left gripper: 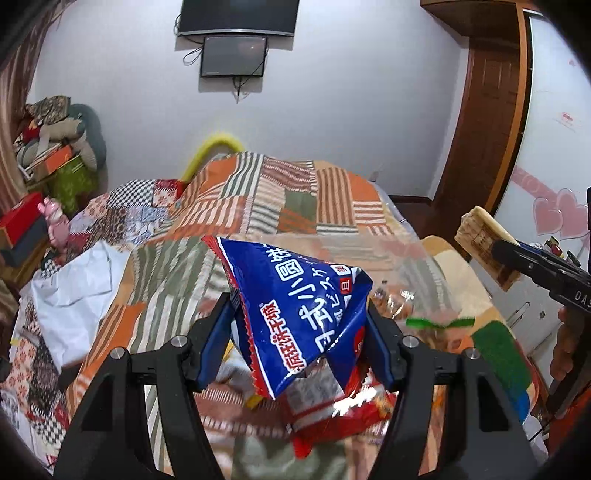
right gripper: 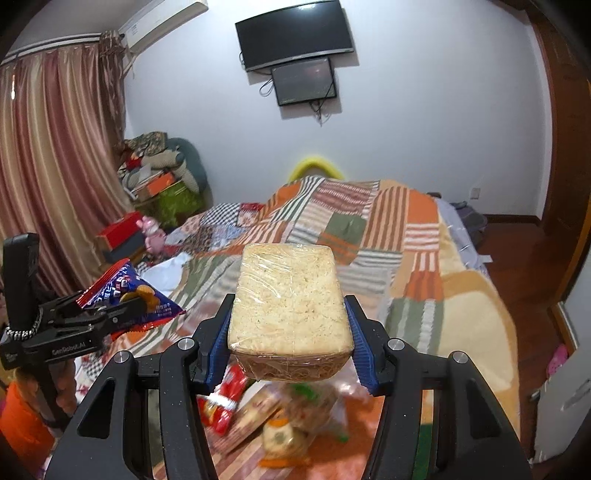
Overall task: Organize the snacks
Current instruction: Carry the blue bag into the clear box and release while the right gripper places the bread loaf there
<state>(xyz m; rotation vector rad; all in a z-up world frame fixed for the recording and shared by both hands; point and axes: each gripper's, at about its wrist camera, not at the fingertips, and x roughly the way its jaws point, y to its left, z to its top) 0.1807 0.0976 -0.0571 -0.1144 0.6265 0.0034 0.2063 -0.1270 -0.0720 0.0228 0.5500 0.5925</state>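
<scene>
My left gripper [left gripper: 299,332] is shut on a blue and red snack bag [left gripper: 295,306] and holds it above the bed. It also shows at the left of the right wrist view [right gripper: 125,295]. My right gripper [right gripper: 290,332] is shut on a plastic-wrapped block of pale noodle cake [right gripper: 288,295], lifted above the bed. That block shows at the right of the left wrist view [left gripper: 484,243]. Below lie a red snack pack [left gripper: 343,410], which also shows in the right wrist view [right gripper: 225,402], and a clear bag of snacks [right gripper: 291,424] with a green strip.
The bed has a striped patchwork cover [left gripper: 258,206]. A white sheet of plastic [left gripper: 74,291] lies at its left. Boxes and a pink toy [left gripper: 55,221] stand by the curtain at left. A wooden door [left gripper: 487,122] is at right. A TV [right gripper: 295,33] hangs on the wall.
</scene>
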